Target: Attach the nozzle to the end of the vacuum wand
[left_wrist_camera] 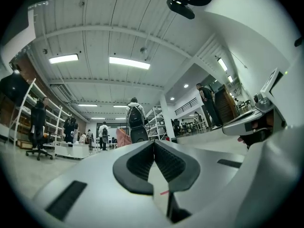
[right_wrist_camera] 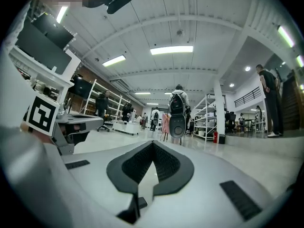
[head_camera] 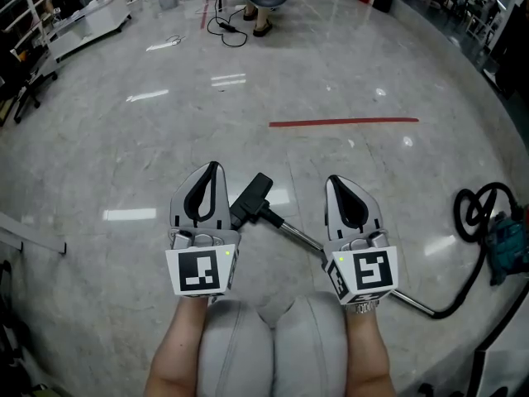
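Observation:
In the head view a black nozzle (head_camera: 251, 197) lies on the floor at the end of a slim metal vacuum wand (head_camera: 296, 234), which runs back to the right under my right gripper. Whether the two are joined I cannot tell. My left gripper (head_camera: 213, 169) hovers just left of the nozzle, shut and holding nothing. On the other side, my right gripper (head_camera: 332, 181) sits over the wand, also shut and empty. The left gripper (left_wrist_camera: 154, 144) and the right gripper (right_wrist_camera: 153, 144) both show in their own views with pads pressed together, pointing across the hall.
A black hose (head_camera: 473, 213) loops to a teal vacuum body (head_camera: 510, 248) at the right. A red tape line (head_camera: 343, 122) crosses the floor ahead. Cables (head_camera: 228, 28) and a standing person's feet (head_camera: 256, 21) are farther off. The person's knees (head_camera: 273, 337) are below the grippers.

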Tool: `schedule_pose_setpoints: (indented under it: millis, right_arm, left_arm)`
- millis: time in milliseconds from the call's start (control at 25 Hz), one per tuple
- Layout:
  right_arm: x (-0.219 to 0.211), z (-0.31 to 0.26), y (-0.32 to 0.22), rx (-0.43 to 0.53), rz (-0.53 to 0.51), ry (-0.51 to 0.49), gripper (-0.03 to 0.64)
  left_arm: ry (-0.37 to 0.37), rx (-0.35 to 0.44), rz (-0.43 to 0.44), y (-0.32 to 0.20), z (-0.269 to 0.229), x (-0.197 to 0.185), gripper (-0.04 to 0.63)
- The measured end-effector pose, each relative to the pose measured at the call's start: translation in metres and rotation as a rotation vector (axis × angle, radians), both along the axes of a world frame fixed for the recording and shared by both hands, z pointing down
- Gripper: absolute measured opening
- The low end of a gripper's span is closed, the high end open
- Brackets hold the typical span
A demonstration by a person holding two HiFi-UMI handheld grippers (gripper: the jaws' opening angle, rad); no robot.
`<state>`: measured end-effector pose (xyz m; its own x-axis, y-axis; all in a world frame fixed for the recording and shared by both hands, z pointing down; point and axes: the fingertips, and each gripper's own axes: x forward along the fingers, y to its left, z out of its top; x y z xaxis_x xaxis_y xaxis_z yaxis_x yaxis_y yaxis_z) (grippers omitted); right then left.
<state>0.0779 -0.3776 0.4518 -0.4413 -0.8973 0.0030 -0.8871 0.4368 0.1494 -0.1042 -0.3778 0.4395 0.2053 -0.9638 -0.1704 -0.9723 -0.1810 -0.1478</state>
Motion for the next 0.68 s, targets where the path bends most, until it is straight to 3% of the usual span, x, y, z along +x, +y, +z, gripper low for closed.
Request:
schedule_pose_setpoints:
  millis: [680]
  right_arm:
    - [0.0018, 0.0017, 0.0026, -0.011, 0.002, 0.020, 0.003]
  left_arm:
    - [0.025, 0.015, 0.005, 0.0012, -0.0089, 0.0026, 0.011]
